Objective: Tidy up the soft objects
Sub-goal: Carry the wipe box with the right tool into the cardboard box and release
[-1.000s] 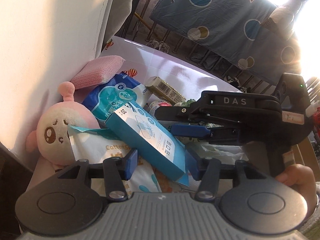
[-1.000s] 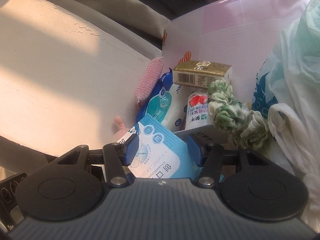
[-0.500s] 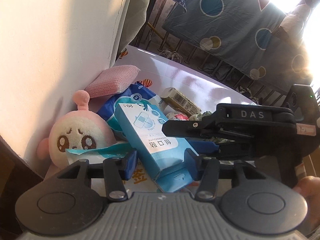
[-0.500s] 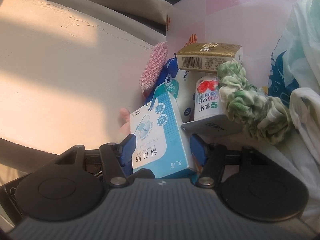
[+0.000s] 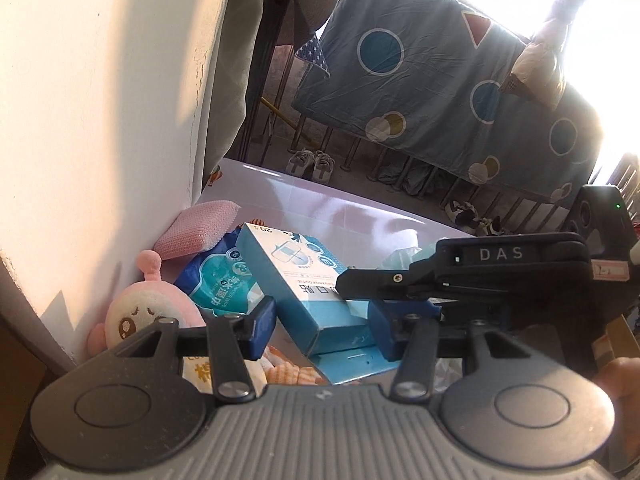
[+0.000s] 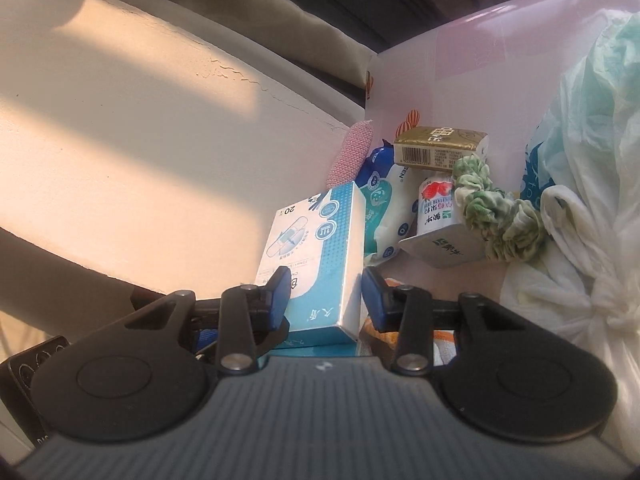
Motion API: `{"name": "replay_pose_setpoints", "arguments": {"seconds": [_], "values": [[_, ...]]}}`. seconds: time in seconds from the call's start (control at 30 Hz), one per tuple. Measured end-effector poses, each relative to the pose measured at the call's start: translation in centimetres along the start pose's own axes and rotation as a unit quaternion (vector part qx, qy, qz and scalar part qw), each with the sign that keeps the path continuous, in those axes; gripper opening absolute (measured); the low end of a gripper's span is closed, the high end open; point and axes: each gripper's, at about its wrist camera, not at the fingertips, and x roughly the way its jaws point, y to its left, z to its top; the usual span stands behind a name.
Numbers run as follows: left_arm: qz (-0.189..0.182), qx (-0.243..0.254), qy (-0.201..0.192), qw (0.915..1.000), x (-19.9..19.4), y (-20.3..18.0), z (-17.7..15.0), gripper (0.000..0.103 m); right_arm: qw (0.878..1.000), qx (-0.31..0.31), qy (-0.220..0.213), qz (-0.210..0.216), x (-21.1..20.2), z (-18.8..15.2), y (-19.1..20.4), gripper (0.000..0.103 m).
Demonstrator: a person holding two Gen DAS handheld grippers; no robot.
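The bin point(image 5: 320, 200) is crowded: bags point(image 6: 580, 160) fill its right side, and a plush point(image 5: 136, 312), wipes point(image 5: 216, 280) and a sponge point(image 5: 196, 228) are packed against the left wall. The box point(image 5: 288, 276) stands tilted above this pile, near the left wall, with its far end over the wipes and its near end between both grippers. A flap hangs open at that near end

The right gripper point(image 6: 326, 294) has the real hold. Its jaws have just been closing with the box between them, and now stand narrow, one pad on the printed face and the other behind the white side. The left gripper point(image 5: 324, 324) is about half open around the near end. Its right pad is against the card and its left pad just beside it, so I cannot tell whether it squeezes

The step looks like lifting this stiff box clear of the soft things. To do it well, keep the right grip firm but not crushing, as thin card will likely buckle. Let the left only steady the end, away from the loose flap. Raise it straight so it does not drag the wipes or knock the milk point(image 6: 436, 208) and scrunchie point(image 6: 492, 216) on the right, and move both hands together so the box does not twist
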Motion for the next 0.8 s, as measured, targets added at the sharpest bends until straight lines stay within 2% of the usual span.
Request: {"name": "replay_pose_setpoints", "arguments": {"seconds": [0.2,0.43,0.63,0.8], "values": [[-0.031,0.034,-0.032,0.9984,-2.9,-5.1,0.8,0.051,0.998,-0.022,-0.051,-0.003,-7.4,-0.4,2.0,0.038],[-0.084,0.091,-0.054,0.9909,-4.1,-13.3,1.5,0.052,0.992,-0.023,-0.127,-0.011,-18.3,-1.0,1.3,0.038],[-0.134,0.139,-0.053,0.9797,-2.5,-21.1,1.9,0.053,0.981,-0.001,-0.193,-0.025,-27.9,-1.5,-1.9,0.038],[-0.171,0.173,-0.027,0.9696,1.0,-27.2,1.7,0.054,0.971,0.043,-0.230,-0.040,-34.2,-1.5,-6.9,0.038]]}}
